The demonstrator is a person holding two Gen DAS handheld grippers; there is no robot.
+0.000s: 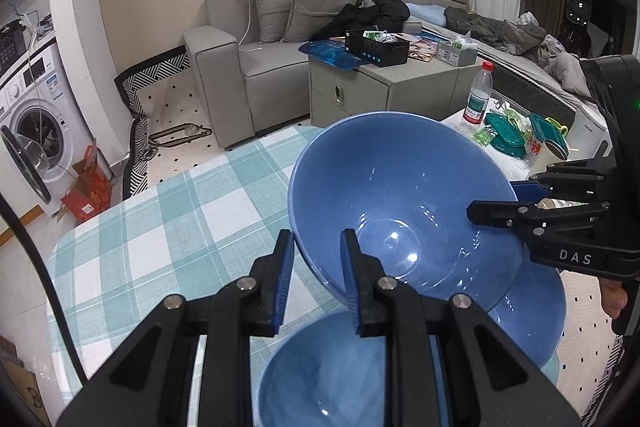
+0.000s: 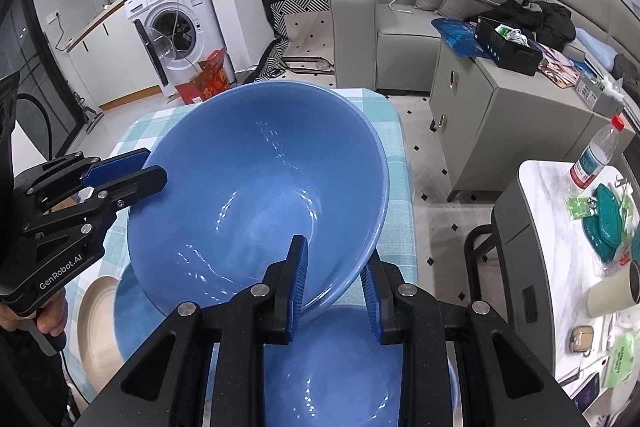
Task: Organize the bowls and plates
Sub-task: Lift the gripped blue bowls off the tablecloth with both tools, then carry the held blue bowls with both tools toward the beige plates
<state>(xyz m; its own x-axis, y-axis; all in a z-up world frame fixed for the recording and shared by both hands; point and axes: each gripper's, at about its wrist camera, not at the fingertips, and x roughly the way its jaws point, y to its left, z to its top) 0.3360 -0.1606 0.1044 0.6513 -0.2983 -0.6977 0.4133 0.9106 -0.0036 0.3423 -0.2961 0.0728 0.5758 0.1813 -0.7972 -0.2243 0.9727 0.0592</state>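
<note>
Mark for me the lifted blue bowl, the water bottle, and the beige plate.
lifted blue bowl [image 2: 256, 195]: right wrist view, on its inner wall.
water bottle [image 1: 477, 103]: left wrist view, on its label.
beige plate [image 2: 94, 323]: right wrist view, on the visible part at the left.

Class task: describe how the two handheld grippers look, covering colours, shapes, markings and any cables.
Both the left gripper and the right gripper are black angular frames with silver rivets and ribbed blue pads. The left reads "GenRobot.AI", with a black cable; the right reads "DAS" and shows a green light.
</note>
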